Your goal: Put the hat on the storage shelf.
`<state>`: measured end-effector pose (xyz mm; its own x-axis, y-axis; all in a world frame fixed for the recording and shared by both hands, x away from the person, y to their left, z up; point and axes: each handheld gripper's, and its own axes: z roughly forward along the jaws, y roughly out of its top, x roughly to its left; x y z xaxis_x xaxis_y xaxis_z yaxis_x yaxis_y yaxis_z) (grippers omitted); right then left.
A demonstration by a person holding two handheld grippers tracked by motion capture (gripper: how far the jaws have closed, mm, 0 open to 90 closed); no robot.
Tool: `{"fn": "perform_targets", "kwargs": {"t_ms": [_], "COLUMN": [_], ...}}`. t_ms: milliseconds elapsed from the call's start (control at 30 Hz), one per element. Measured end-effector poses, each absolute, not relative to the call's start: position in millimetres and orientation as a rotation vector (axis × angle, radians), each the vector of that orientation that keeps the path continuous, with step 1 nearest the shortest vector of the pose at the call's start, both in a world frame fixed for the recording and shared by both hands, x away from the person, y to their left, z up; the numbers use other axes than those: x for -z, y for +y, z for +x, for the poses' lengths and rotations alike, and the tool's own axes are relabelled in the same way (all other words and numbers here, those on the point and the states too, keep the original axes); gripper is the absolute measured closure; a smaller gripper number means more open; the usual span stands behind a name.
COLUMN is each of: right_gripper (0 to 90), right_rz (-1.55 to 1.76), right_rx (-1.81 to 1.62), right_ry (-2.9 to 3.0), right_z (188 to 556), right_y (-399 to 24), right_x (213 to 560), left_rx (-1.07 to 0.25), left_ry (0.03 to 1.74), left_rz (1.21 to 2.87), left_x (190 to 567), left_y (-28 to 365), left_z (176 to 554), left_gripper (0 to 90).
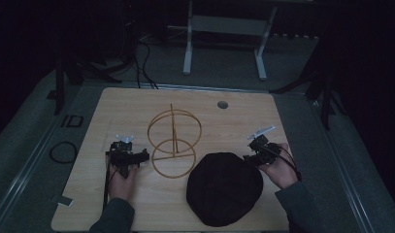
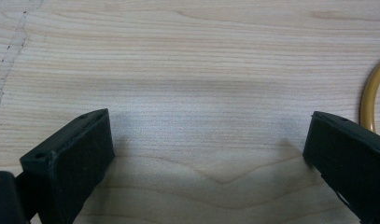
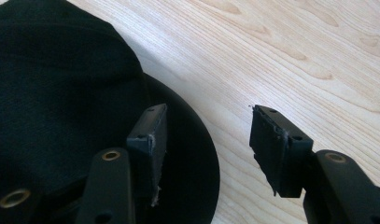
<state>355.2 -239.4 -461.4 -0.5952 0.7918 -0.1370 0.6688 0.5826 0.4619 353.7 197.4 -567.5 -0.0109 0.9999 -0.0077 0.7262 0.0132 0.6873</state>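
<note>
A black hat [image 1: 224, 189] lies flat on the wooden table [image 1: 234, 121], near its front edge. To its left stands a gold wire stand [image 1: 174, 141] made of rings on an upright rod. My left gripper [image 1: 146, 156] rests low on the table just left of the stand's bottom ring [image 2: 370, 100]. It is open [image 2: 208, 126], with bare wood between its jaws. My right gripper [image 1: 247, 158] is at the hat's upper right rim. It is open [image 3: 208, 135], one jaw over the hat brim [image 3: 192, 154] and the other over wood, and neither pad presses on the brim.
A small round hole [image 1: 222, 104] sits in the tabletop at the back. On the floor to the left lies a black cable loop [image 1: 63, 151]. A white frame [image 1: 224, 29] stands behind the table. Bare wood lies between the stand and the table's back edge.
</note>
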Motion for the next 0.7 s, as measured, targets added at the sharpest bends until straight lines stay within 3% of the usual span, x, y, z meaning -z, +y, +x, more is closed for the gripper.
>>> {"fn": "perform_targets", "kwargs": {"t_ms": [700], "right_gripper": [44.3], "right_rz": [1.181], "right_rx": [-0.538], "right_ry": [2.567], "right_z": [347.0], "right_y": [-235.2], "right_x": [451.9], "left_rx": [-0.705], "left_ry": [1.789], "left_rz": [1.765], "left_x": [567.5], "left_y": [197.4], "left_z": [353.7], "left_gripper": [1.2]}}
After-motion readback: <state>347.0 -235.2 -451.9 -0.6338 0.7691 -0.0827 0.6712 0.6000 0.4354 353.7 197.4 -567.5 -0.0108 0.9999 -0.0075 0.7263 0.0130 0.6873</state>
